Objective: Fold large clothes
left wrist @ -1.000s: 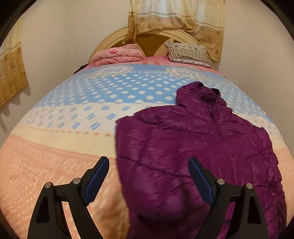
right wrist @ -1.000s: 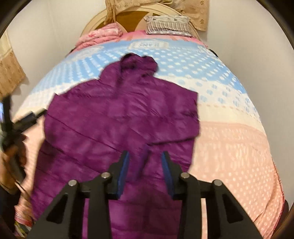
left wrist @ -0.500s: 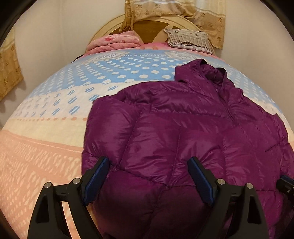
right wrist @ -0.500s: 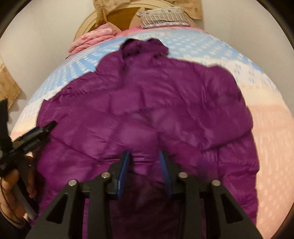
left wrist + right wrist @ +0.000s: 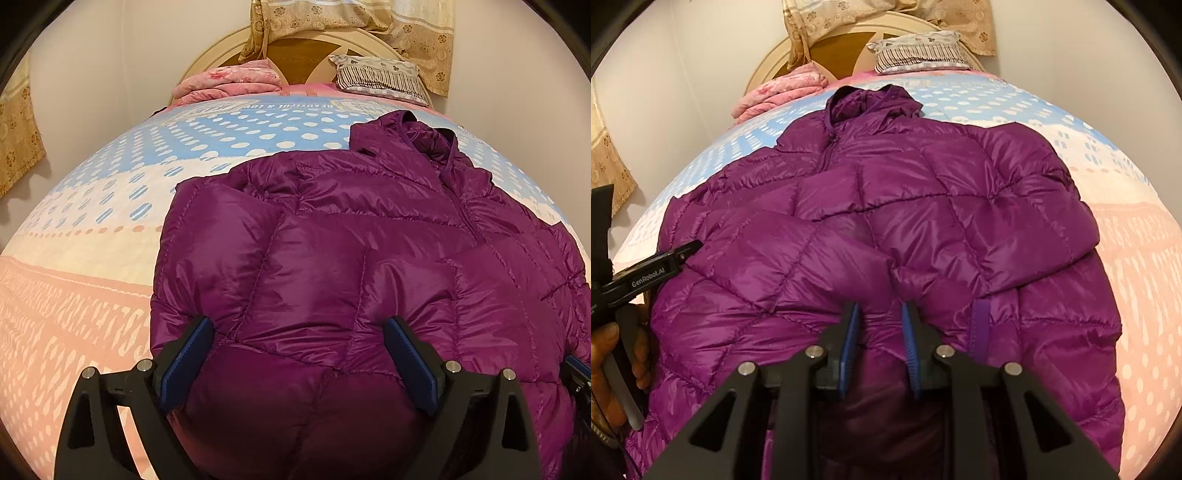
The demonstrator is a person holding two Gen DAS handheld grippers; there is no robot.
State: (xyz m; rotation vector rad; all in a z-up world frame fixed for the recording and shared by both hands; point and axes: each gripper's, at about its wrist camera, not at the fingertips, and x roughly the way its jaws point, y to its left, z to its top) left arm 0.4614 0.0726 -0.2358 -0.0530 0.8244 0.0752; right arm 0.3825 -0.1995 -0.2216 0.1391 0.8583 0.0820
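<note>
Purple puffer jacket [image 5: 332, 258] on bed [image 5: 92, 221], left tool [image 5: 295, 336] spread wide, right tool [image 5: 879, 314] pinching jacket fabric

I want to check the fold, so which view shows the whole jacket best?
The right wrist view: the jacket shows from hood to both sides, with bed around it. In the left wrist view the jacket is cut off at the right edge and bottom.
</note>
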